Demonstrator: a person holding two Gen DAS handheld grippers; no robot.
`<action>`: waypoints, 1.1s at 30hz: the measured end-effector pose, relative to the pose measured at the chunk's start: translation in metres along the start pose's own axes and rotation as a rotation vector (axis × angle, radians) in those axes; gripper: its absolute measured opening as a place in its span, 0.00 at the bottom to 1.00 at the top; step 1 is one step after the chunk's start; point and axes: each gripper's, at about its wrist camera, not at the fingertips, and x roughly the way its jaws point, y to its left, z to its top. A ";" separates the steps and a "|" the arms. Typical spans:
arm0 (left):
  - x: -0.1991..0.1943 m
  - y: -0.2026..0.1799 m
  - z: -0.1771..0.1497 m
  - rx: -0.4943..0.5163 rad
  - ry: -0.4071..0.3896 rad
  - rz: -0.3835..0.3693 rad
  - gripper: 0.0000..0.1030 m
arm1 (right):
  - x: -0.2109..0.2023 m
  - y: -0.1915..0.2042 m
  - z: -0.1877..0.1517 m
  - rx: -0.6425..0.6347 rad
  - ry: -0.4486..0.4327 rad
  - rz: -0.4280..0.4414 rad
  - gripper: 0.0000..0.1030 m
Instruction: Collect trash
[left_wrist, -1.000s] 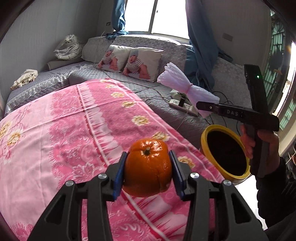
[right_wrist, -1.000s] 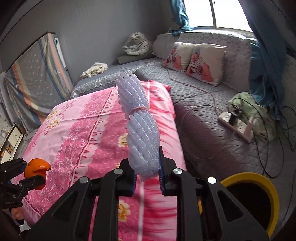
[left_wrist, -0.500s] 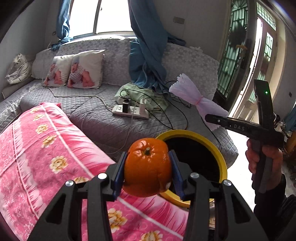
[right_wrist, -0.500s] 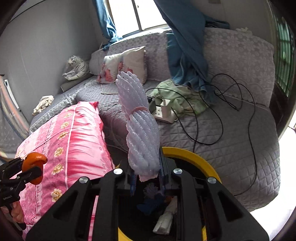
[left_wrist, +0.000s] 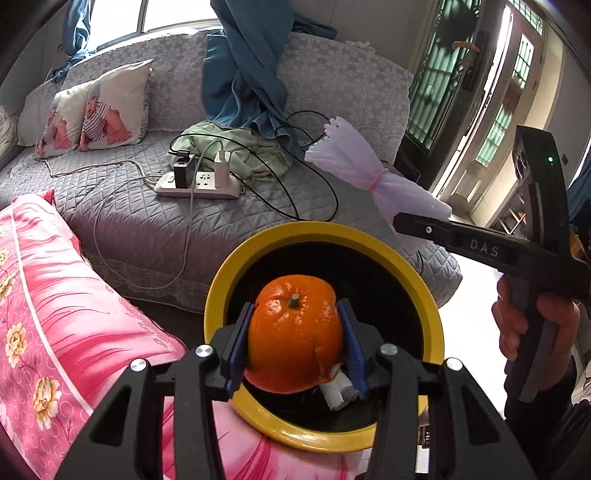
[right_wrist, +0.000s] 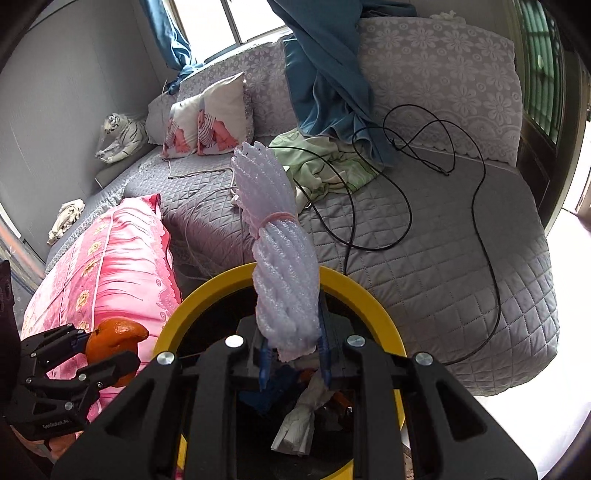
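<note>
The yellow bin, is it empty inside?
No, the right wrist view shows crumpled white paper and other scraps already lying inside the yellow bin.

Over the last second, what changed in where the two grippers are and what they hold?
Both swung from over the pink floral blanket to the yellow-rimmed black trash bin. The left gripper now holds the round orange over its opening; the right gripper holds the white foam netting bundle above it. Both grips unchanged, nothing released.

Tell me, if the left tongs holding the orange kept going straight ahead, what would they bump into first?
Probably the yellow-rimmed bin: the left tongs, shut on the orange, point into its dark opening, so likely the inner wall or trash inside. Depth is unclear.
</note>
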 end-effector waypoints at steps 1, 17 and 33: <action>0.002 -0.001 0.000 -0.001 0.002 -0.002 0.41 | 0.001 -0.001 0.000 0.000 0.002 0.001 0.20; -0.055 0.041 -0.005 -0.149 -0.126 0.007 0.78 | -0.017 -0.001 0.012 0.014 -0.039 -0.018 0.35; -0.254 0.132 -0.104 -0.344 -0.464 0.428 0.92 | -0.009 0.114 0.016 -0.128 -0.154 0.032 0.78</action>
